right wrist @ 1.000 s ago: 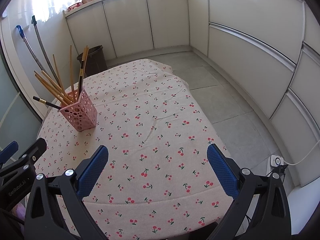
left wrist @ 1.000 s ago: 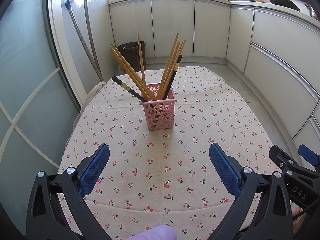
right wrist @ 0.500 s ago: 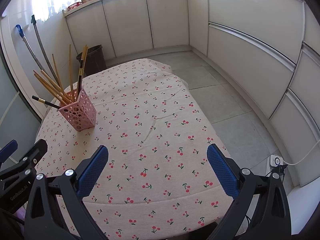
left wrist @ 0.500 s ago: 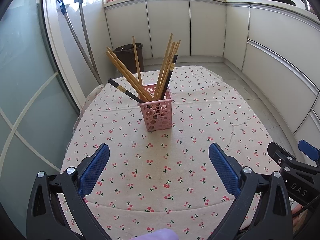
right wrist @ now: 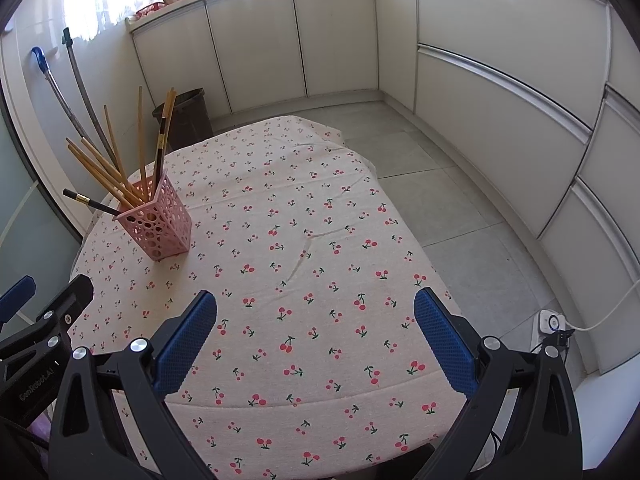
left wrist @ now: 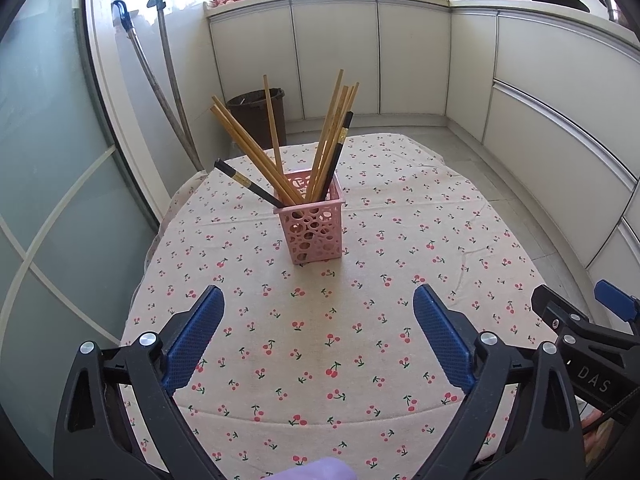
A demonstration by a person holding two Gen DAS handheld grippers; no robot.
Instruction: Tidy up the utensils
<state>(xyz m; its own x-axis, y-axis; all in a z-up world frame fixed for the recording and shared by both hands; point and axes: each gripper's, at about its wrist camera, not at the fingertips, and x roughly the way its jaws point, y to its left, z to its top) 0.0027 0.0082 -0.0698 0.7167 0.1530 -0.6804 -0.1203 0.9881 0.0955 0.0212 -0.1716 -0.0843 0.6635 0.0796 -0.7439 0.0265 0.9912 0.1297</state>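
Nearest, the left tongs [left wrist: 318,306] hang spread wide over the cherry-print tabletop [left wrist: 360,344], blue pads [left wrist: 192,336] apart and holding nothing. The right tongs [right wrist: 316,312] are likewise spread and empty, off to the right of the pink basket [left wrist: 312,226]. That perforated basket stands upright on the tabletop, well ahead of the left tongs and clear of both. Wooden chopsticks [left wrist: 244,140] fan out of the basket, with two black chopsticks [left wrist: 248,184] among them, one leaning low to the basket's left. Behind the basket, on the floor, sits a dark bin [left wrist: 256,114], and left of the bin two long handles [left wrist: 160,80] lean against the wall.
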